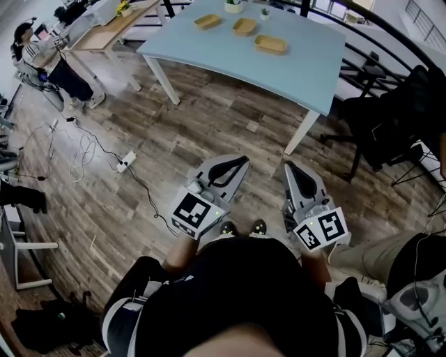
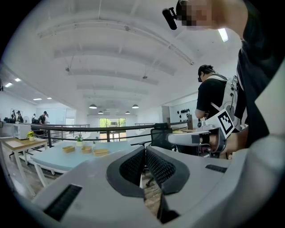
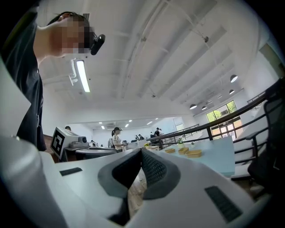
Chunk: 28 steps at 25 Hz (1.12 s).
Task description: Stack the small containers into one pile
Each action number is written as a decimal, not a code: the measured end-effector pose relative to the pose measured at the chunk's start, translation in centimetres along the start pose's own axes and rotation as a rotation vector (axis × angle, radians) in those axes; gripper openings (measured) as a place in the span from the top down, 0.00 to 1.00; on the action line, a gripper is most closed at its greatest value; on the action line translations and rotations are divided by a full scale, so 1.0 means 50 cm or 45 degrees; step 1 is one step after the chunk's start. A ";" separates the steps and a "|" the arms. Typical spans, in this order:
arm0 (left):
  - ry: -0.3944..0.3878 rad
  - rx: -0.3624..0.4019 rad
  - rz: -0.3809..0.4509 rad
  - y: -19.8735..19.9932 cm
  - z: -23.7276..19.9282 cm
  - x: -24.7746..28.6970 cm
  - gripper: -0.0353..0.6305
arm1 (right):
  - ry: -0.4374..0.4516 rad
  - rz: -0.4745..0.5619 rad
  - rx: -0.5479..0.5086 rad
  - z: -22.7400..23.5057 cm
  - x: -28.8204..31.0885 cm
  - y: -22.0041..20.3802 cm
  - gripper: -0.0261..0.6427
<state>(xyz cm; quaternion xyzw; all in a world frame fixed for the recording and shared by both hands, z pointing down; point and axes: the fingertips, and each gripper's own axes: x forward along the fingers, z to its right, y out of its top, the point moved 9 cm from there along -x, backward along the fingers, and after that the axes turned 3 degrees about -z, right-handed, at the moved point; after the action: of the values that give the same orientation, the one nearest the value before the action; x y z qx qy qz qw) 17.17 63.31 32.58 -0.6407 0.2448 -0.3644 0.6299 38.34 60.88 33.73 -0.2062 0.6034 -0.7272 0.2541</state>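
Three small tan containers lie apart in a row on the light blue table, far ahead of me. They show small in the left gripper view, the nearest one, and in the right gripper view, the nearest one. My left gripper is held level over the wooden floor with its jaws together and nothing between them. My right gripper is beside it, also shut and empty. Both are well short of the table.
A black office chair stands right of the table by a dark railing. A power strip and cables lie on the floor at left. A seated person and a wooden desk are at far left. A small potted plant stands on the table.
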 end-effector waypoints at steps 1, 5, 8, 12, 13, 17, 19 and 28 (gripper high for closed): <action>0.000 0.001 0.001 0.001 0.003 0.005 0.92 | -0.001 0.000 0.001 0.005 -0.003 0.000 0.96; -0.002 0.002 0.003 0.008 0.018 0.029 0.92 | 0.003 0.002 0.007 0.027 -0.017 0.002 0.96; -0.003 0.019 0.000 0.011 0.031 0.050 0.92 | 0.011 0.001 0.015 0.049 -0.029 0.001 0.96; 0.020 0.013 0.008 0.013 0.053 0.068 0.92 | 0.030 -0.010 0.026 0.072 -0.046 -0.003 0.96; 0.029 0.018 0.004 0.012 0.057 0.069 0.92 | 0.038 -0.012 0.029 0.076 -0.049 -0.004 0.96; 0.052 0.021 -0.017 0.009 0.070 0.074 0.92 | 0.056 -0.028 0.047 0.089 -0.059 -0.014 0.96; 0.057 0.018 -0.025 0.009 0.073 0.077 0.92 | 0.061 -0.025 0.060 0.092 -0.064 -0.017 0.96; 0.046 0.053 -0.025 0.019 0.066 0.112 0.92 | 0.045 -0.020 0.052 0.120 -0.064 -0.014 0.95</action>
<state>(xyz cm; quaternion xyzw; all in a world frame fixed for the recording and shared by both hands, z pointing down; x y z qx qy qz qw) 23.30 60.99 32.73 -0.6231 0.2424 -0.3872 0.6348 44.43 58.32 35.55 -0.1929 0.5914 -0.7447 0.2418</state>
